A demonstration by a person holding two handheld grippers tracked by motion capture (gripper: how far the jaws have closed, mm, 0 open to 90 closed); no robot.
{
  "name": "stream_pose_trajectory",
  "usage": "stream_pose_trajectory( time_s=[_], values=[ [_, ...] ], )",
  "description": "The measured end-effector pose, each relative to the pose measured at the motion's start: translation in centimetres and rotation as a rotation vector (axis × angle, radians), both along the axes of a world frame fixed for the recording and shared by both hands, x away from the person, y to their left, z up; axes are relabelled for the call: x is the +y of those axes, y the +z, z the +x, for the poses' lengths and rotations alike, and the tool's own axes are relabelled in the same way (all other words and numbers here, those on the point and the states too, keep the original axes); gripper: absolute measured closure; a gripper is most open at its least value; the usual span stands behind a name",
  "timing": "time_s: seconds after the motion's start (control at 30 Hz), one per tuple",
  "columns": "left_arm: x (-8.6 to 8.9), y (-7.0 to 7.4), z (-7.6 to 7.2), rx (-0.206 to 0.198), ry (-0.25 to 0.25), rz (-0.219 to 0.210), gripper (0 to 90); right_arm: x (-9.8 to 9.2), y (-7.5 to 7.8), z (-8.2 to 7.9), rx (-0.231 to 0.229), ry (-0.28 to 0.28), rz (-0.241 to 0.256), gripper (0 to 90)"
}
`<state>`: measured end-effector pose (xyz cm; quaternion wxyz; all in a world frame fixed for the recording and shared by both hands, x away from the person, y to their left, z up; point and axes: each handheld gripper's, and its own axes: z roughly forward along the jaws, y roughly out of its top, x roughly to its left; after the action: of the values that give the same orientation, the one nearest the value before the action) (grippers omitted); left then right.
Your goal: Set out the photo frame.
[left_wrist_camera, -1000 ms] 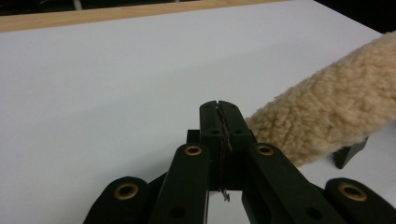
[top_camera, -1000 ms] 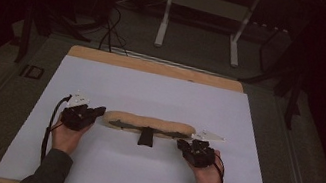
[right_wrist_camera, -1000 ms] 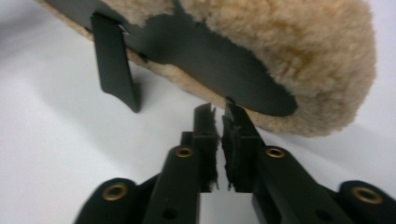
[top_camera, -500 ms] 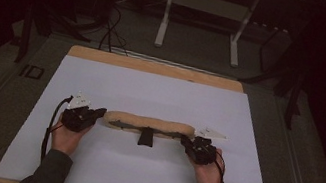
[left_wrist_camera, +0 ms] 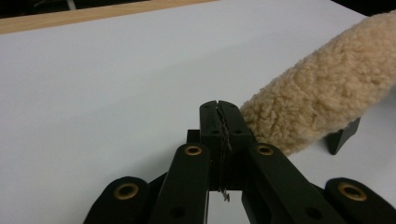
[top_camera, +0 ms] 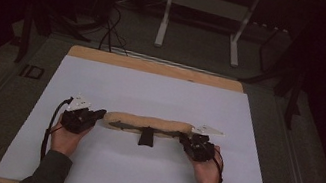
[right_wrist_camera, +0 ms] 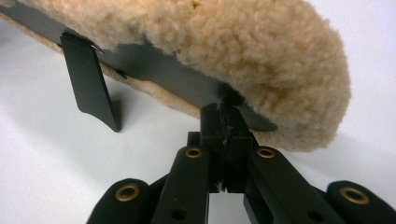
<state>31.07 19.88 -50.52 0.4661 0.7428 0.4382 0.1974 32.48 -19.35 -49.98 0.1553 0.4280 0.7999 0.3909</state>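
Note:
A long tan fleece cover (top_camera: pixel 148 122) lies across the white sheet (top_camera: pixel 151 89). A black lining strip runs along its near side, and a black tab (top_camera: pixel 145 138) sticks out at mid-length. My left gripper (top_camera: pixel 100 112) is shut, its tip touching the cover's left end. In the left gripper view the jaws (left_wrist_camera: pixel 219 105) are pressed together with the fleece (left_wrist_camera: pixel 327 93) just beside them. My right gripper (top_camera: pixel 186 139) is at the cover's right end. In the right gripper view it (right_wrist_camera: pixel 223 109) is shut on the black strip's edge under the fleece (right_wrist_camera: pixel 233 37), and the tab (right_wrist_camera: pixel 91 79) hangs to the left.
The white sheet covers a wooden table whose bare edge (top_camera: pixel 155 66) shows at the far side. Beyond it stand a grey metal frame (top_camera: pixel 207 3) and floor cables (top_camera: pixel 109 26). Both hands rest on the sheet near its front.
The right gripper has shifted slightly away from the person, toward the cover's right end. The left gripper and the cover have hardly moved.

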Motion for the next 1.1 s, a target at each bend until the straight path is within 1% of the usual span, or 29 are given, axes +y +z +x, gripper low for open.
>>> stream_pose_trajectory(
  time_s=[0.27, 0.4, 0.57, 0.67, 0.93, 0.97, 1.1],
  values=[
    [-0.1, 0.1, -0.4, 0.003, -0.01, 0.008, 89.9, -0.3, 0.3, 0.5, 0.013, -0.009, 0.009, 89.1],
    [-0.2, 0.1, -0.6, 0.001, -0.007, 0.015, 89.9, -0.2, 0.4, 0.7, 0.017, -0.007, 0.002, 88.0],
    [-0.2, 0.2, -0.8, 0.01, -0.006, 0.013, 89.9, -0.2, 0.5, 0.9, 0.017, -0.009, -0.006, 88.2],
    [-0.4, 0.2, -1.0, 0.011, -0.003, 0.023, 90.0, -0.1, 0.6, 1.1, 0.018, -0.012, -0.013, 88.3],
    [-0.5, 0.2, -1.1, 0.025, 0.031, 0.022, 90.0, 0.2, 0.8, 1.3, 0.022, -0.022, -0.021, 88.3],
    [-0.6, 0.2, -1.1, 0.024, 0.045, 0.027, 90.0, 0.2, 0.8, 1.3, 0.021, -0.022, -0.019, 88.4],
    [-0.5, 0.1, -1.2, 0.028, 0.026, 0.028, 90.0, 0.4, 1.0, 1.4, 0.02, -0.021, -0.024, 88.5]
  ],
)
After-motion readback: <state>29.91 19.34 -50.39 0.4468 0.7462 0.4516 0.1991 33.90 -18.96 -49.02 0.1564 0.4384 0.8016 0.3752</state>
